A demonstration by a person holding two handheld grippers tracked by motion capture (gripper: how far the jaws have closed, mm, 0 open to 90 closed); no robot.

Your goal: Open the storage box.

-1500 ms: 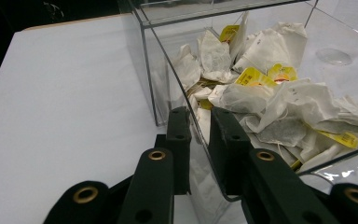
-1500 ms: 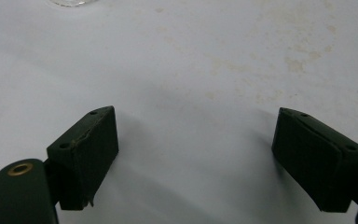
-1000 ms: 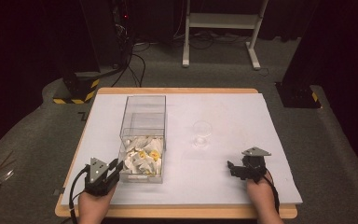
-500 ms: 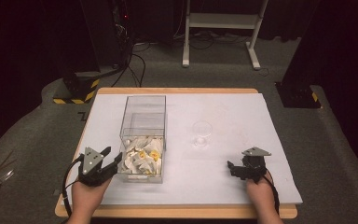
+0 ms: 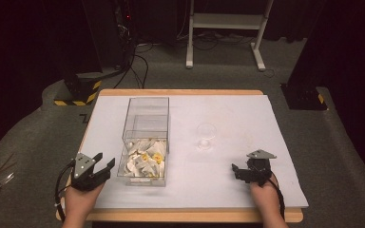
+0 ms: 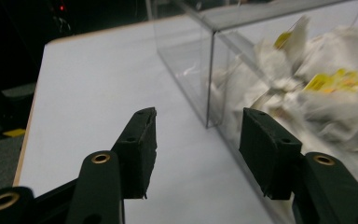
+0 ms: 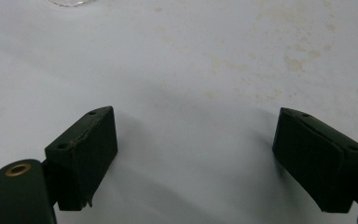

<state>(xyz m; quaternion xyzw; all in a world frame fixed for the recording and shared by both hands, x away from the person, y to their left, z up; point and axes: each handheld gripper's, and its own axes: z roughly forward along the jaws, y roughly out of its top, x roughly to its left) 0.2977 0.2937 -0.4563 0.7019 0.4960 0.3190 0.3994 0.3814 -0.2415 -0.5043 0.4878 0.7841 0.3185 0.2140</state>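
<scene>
A clear plastic box (image 5: 146, 124) stands left of centre on the white-covered table (image 5: 247, 109). Its near end holds several white packets with yellow labels (image 5: 145, 160). My left gripper (image 5: 105, 159) sits just left of the box's near corner, apart from it. Its jaws have just been opening and stand open with nothing between them. In the left gripper view (image 6: 198, 116) the box wall (image 6: 223, 70) and the packets (image 6: 326, 79) lie ahead to the right. A clear glass (image 5: 206, 135) stands right of the box. My right gripper (image 5: 235, 172) rests near the front right, open and holding nothing (image 7: 196, 140).
The table's wooden front edge (image 5: 195, 216) runs just behind both hands. Bare white surface (image 5: 123, 95) lies left of the box. A white metal stand (image 5: 223, 28), cables and dark equipment sit on the floor beyond the far edge.
My left gripper has drawn back to the left, away from the box's near corner, and its jaws have spread apart. The right gripper, the box and the glass have not moved.
</scene>
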